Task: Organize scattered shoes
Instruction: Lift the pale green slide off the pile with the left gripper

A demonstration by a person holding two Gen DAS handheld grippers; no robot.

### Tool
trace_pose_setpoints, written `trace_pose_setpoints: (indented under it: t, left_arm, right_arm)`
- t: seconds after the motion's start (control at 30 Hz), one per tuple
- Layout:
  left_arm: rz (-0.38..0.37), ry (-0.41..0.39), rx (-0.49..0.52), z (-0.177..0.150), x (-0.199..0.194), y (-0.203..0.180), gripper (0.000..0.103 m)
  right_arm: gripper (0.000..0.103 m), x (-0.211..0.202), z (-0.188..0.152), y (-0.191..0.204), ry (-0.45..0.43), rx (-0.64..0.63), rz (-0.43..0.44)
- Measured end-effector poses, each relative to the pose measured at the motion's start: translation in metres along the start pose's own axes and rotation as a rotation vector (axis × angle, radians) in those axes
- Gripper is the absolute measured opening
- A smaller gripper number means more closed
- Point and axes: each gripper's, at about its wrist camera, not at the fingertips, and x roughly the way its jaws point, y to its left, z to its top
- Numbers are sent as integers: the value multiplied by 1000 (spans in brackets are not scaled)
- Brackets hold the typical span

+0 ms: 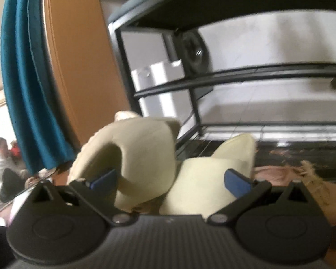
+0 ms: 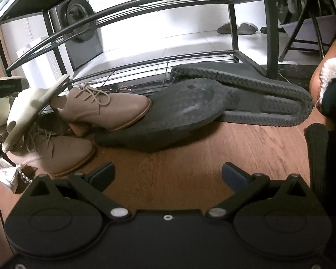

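A: Underfoot? Warm brown wood-grain floor (image 2: 179, 168), meeting pale glossy tile beyond a black metal wire shoe rack (image 2: 145, 2) at twelve o'clock.

B: Around the room? Teal curtain (image 1: 26, 85) at nine o'clock; grey slippers (image 2: 237, 28) far off at one o'clock.

A: Left tool (image 1: 170, 180)? Spread wide around cream foam slides (image 1: 141, 152); grip unclear.

B: Right tool (image 2: 168, 174)? Wide, holding nothing. Tan lace-up heeled shoes (image 2: 105, 109) at ten o'clock, black ridged-sole shoes (image 2: 212, 105) dead ahead.
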Motion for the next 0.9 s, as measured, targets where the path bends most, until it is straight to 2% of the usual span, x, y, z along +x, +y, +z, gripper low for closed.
trace_pose_setpoints:
  t: [0.3,0.5,0.67,0.77,0.9]
  left_arm:
    - [73,10,-38,7,20,15,102]
    - [74,-10,-64,10,24,28,102]
    - [102,56,-92,7,36,39,102]
    - [80,71,-114,6,43,45,102]
    - [55,61,-75,14,51,43,102]
  right_arm:
    - [103,4,-3,1,27,-7,-9]
    - [103,5,-4,0,32,-4,-12]
    - [103,5,-3,0,30,-2,-15]
    - [103,5,-4,1,34,-7,-14]
    - [103,4,-4,2,33,-14,-12]
